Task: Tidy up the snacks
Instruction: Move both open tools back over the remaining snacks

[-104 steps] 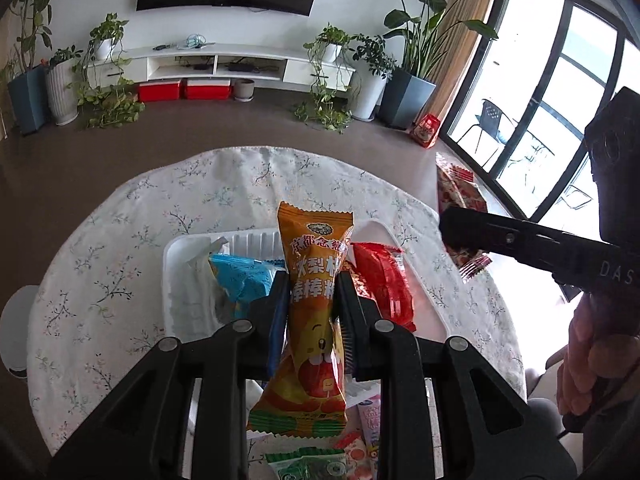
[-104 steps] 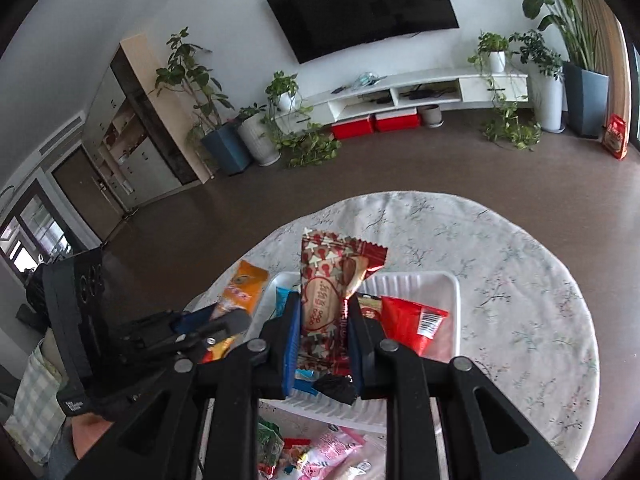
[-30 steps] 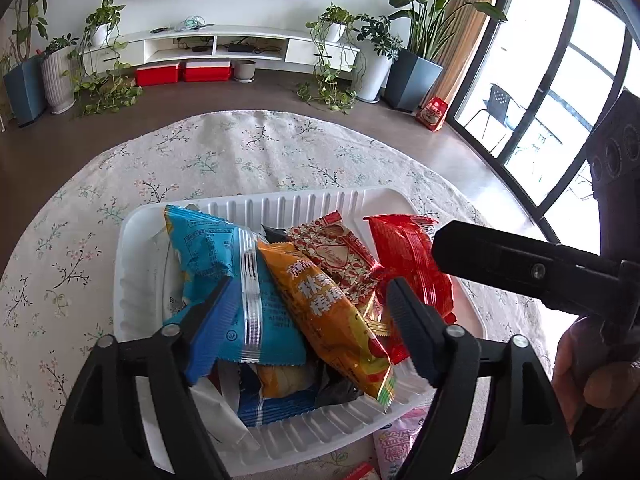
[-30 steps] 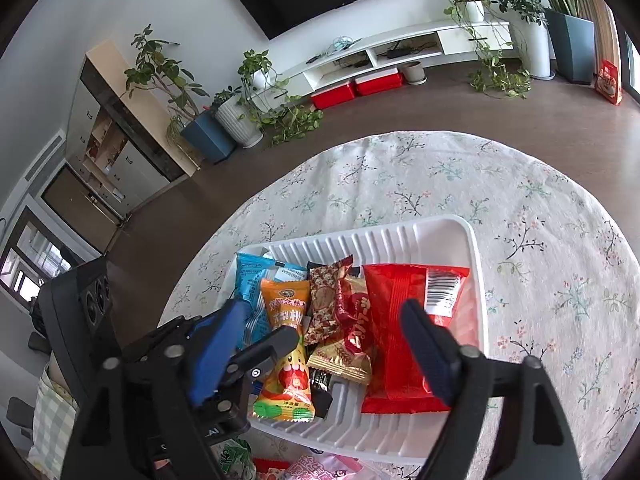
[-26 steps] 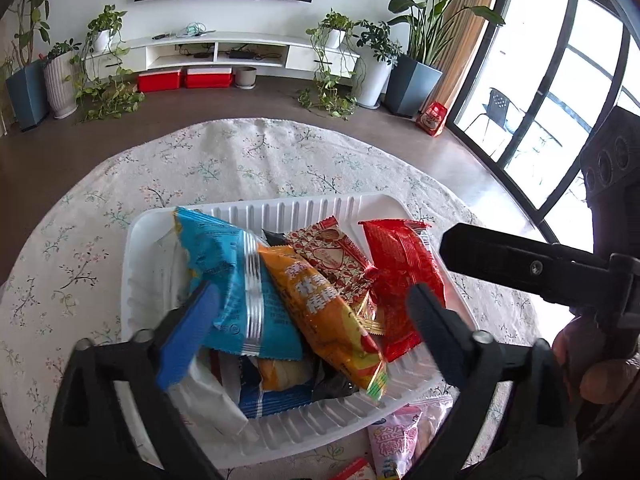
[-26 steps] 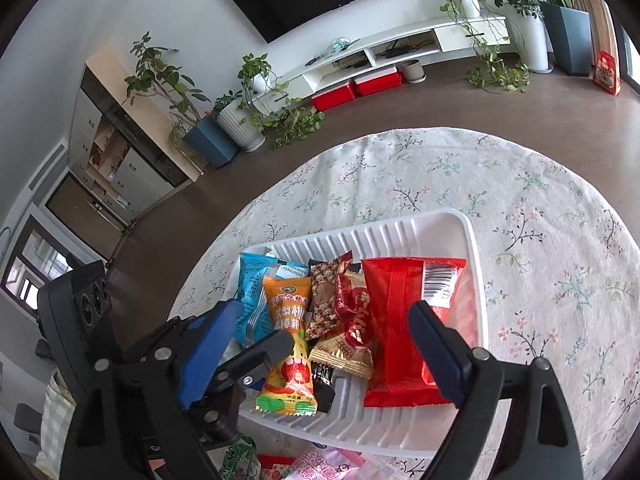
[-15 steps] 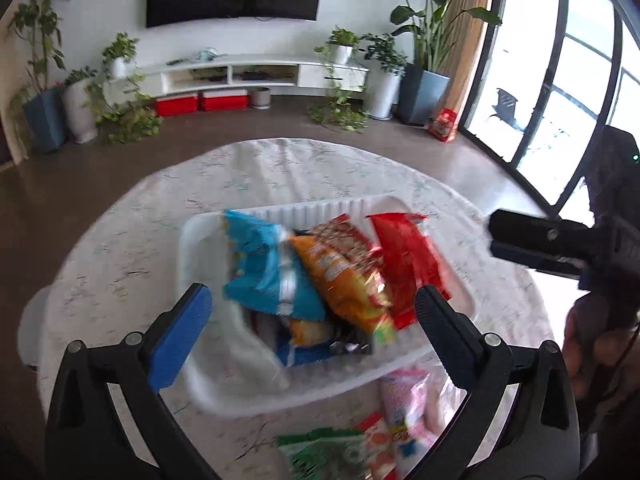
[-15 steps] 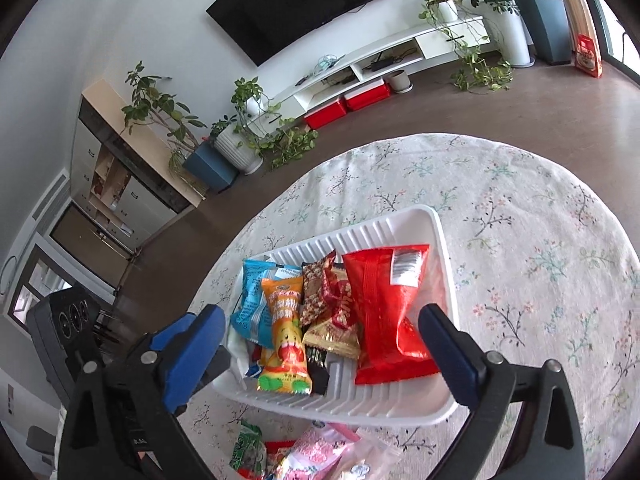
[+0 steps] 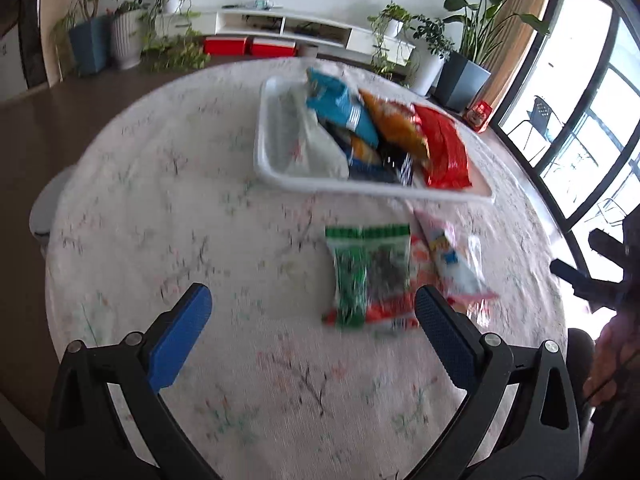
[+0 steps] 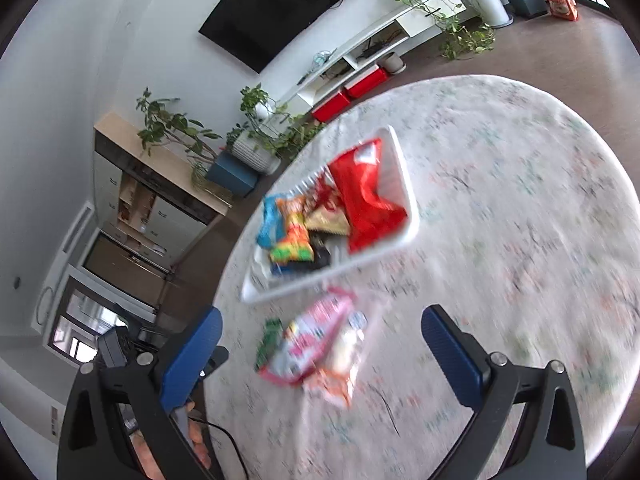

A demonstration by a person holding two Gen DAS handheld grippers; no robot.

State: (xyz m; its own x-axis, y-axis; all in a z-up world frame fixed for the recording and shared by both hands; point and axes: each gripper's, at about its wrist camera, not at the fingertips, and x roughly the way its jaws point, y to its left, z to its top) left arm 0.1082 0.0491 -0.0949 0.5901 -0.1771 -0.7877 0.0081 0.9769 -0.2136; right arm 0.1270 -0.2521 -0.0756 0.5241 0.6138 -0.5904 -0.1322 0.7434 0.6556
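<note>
A white tray [image 9: 276,176] on the round floral table holds several snack packets: a blue one [image 9: 340,108], an orange one [image 9: 396,128] and a red one [image 9: 444,148]. It also shows in the right wrist view [image 10: 404,184]. Loose packets lie in front of the tray: a green one [image 9: 368,272], a pink and white one [image 9: 452,260], and an orange-red one under them. In the right wrist view the pink packet [image 10: 316,340] lies between the fingers' line of sight. My left gripper [image 9: 312,340] is open and empty above the table. My right gripper [image 10: 320,352] is open and empty.
The round table's floral cloth [image 9: 180,200] stretches left of the tray. A white stool [image 9: 44,208] stands off the table's left edge. Plants, a TV stand [image 9: 288,28] and windows lie beyond. The other gripper's body [image 9: 600,272] is at the right edge.
Both grippers let go of their packets into the tray, opened wide and pulled back from it. The views now swing and blur, with the loose packets near the front coming into view.
</note>
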